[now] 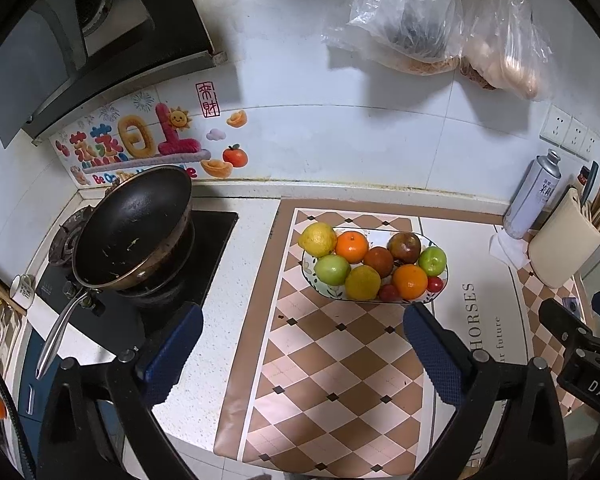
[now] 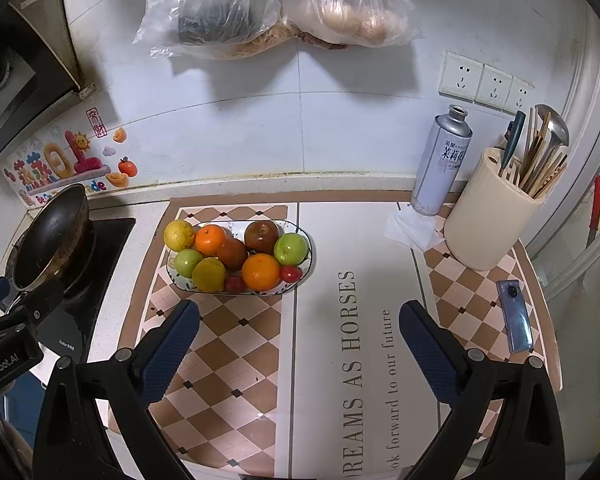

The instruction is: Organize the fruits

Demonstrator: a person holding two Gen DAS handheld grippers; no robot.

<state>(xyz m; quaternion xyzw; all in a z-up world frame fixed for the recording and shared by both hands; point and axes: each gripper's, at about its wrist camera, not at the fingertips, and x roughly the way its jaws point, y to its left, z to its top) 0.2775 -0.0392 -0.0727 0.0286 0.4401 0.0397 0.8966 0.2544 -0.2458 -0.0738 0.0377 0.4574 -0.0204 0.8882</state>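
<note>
Both grippers hover above the counter, near side, fingers pointing fwd toward the far wall. Left gripper (image 1: 302, 344): jaws spread wide, nothing btwn them, over the checkered mat (image 1: 332, 364) just near of the fruit bowl (image 1: 318, 286). Right gripper (image 2: 300, 340): also wide apart, empty, over the mat's white lettered panel, bowl far-left of it. The 2 grippers sit side by side, apart; each shows at the edge of the other's view.

Bowl: oval, patterned rim, on the mat, not touched by either gripper. It's piled w/ fruit: yellow lemon (image 2: 179, 235) at far-left end, orange (image 2: 210, 240) beside it, dark red apple (image 2: 261, 237) far-centre, green apple (image 2: 291, 249) at right end, brownish-red fruit (image 2: 232, 253) in the middle. Near row: 2nd green apple (image 2: 187, 263), yellow-green fruit (image 2: 209, 274), big orange (image 2: 261, 272), w/ 2 small red tomatoes (image 2: 291, 273) tucked by the rim.

Utensil holder (image 2: 488, 216), cream, far right: chopsticks, ladle, a dark-handled tool standing in it. Spray can (image 2: 440, 164) upright just left of it, on a white tissue. Phone (image 2: 515, 316) flat on the mat, right. Black wok (image 1: 134, 226) tilted on the stove, left; inside has a few scraps.
</note>
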